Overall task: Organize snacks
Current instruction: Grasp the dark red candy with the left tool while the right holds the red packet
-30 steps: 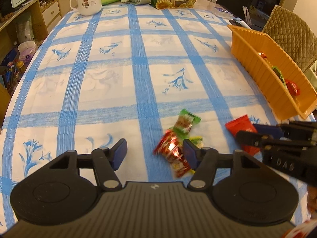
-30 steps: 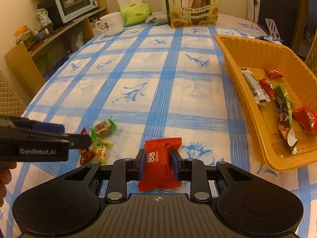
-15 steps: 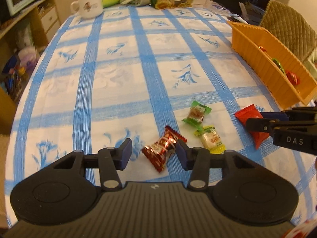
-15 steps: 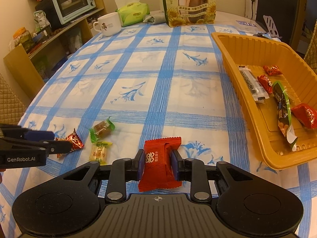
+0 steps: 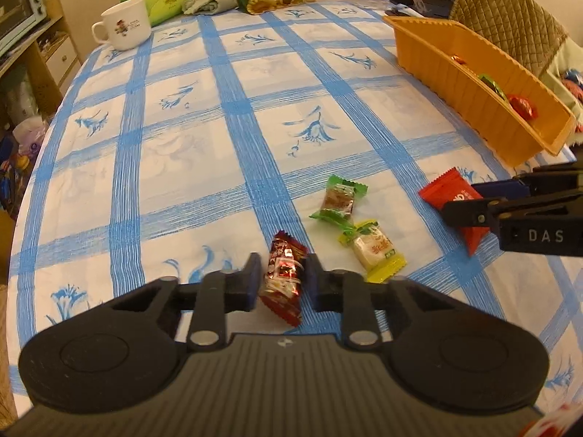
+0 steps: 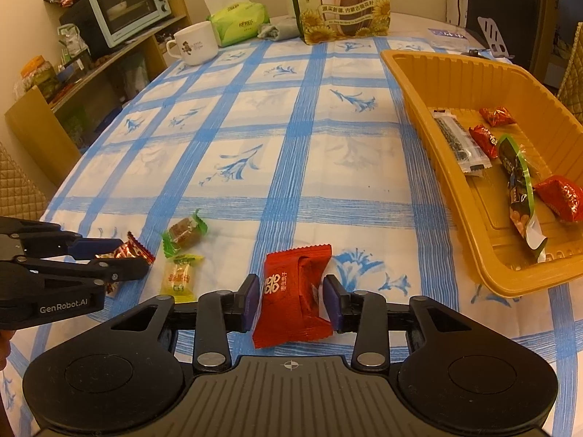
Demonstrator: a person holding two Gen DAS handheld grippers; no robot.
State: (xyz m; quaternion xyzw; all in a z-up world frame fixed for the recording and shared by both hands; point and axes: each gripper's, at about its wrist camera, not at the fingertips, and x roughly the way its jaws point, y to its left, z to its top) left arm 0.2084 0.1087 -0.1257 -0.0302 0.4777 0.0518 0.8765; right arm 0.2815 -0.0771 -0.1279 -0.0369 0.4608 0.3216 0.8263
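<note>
We see left tongs (image 5: 280, 279) just closing on dark red candy (image 5: 285, 276), long axis pointing away from us, near end hidden. Right tongs (image 6: 291, 300) just opening, pads clear of red packet (image 6: 293, 296) on counter (image 6: 328, 167), long axis likewise.

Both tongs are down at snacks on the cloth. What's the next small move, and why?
Probably lift the left tongs and carry the dark red candy to the orange tray. Its jaws have just been closing and now pinch the wrapper. The right tongs have just been opening, so the red packet sits loose between them.
</note>
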